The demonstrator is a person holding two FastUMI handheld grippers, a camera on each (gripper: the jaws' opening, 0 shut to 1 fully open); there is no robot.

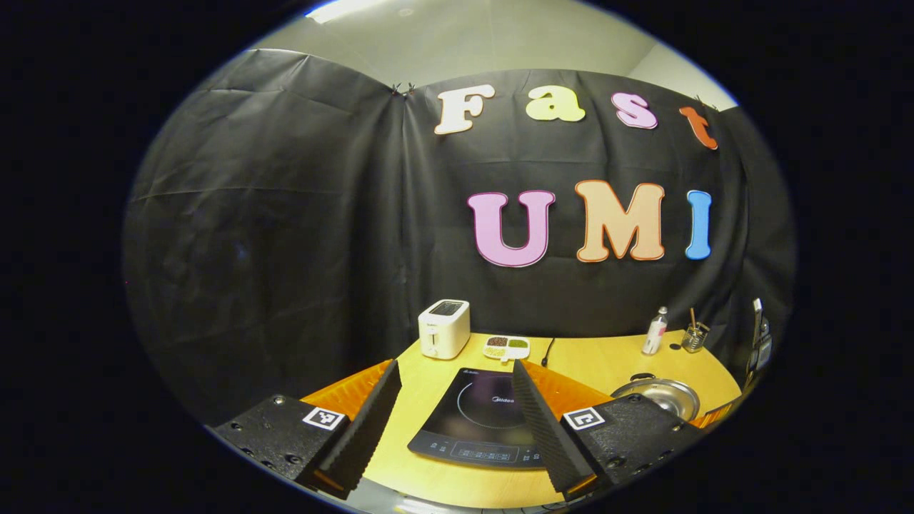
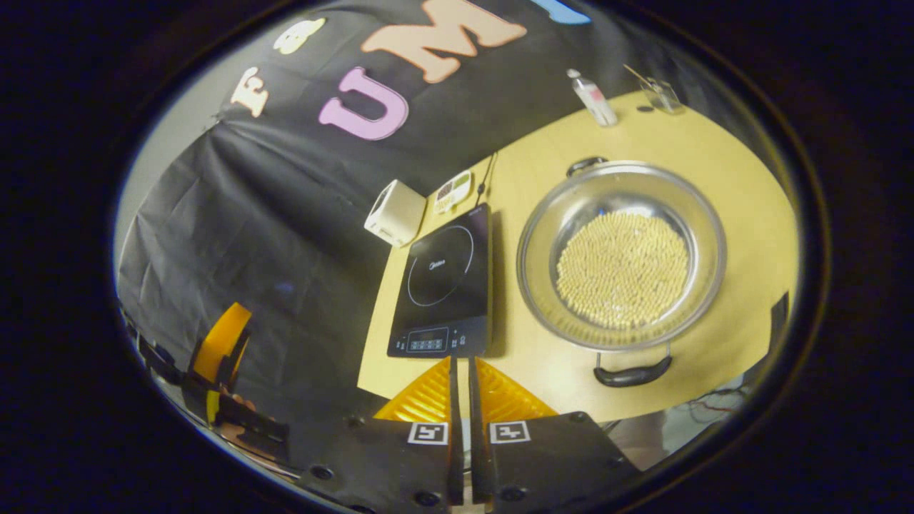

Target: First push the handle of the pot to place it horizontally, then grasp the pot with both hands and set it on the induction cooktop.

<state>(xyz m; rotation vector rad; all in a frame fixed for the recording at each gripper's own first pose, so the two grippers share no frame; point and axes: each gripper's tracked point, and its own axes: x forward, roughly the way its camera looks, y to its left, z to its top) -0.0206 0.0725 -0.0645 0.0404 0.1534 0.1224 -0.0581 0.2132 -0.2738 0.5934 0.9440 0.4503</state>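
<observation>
Black cloth backs a yellow wooden tabletop point(image 2: 721, 143) that carries everything the task needs. On it, in the right gripper view, a steel pot point(image 2: 621, 253) with a layer of pale beans over its bottom sits just beside the right edge of the induction cooktop point(image 2: 446, 285), the two close but apart.

The pot has two black loop handles: the near handle point(image 2: 633, 373) points toward the front edge of the tabletop and the far handle point(image 2: 585, 165) toward the back wall, so the line through them runs front to back (not across, as the task wants).

The right tool point(image 2: 461, 400) hovers above the front edge with its jaws drawn almost together and nothing between them. The near handle lies just ahead and to the right of its tips, which by my reading makes this the nearer tool for the push; a sideways shove on that handle should swing the pot round.

In the left gripper view, the left tool point(image 1: 450, 414) is spread wide and empty, aimed at the cooktop, with the pot off to its right past the right finger point(image 1: 543, 421).
</observation>
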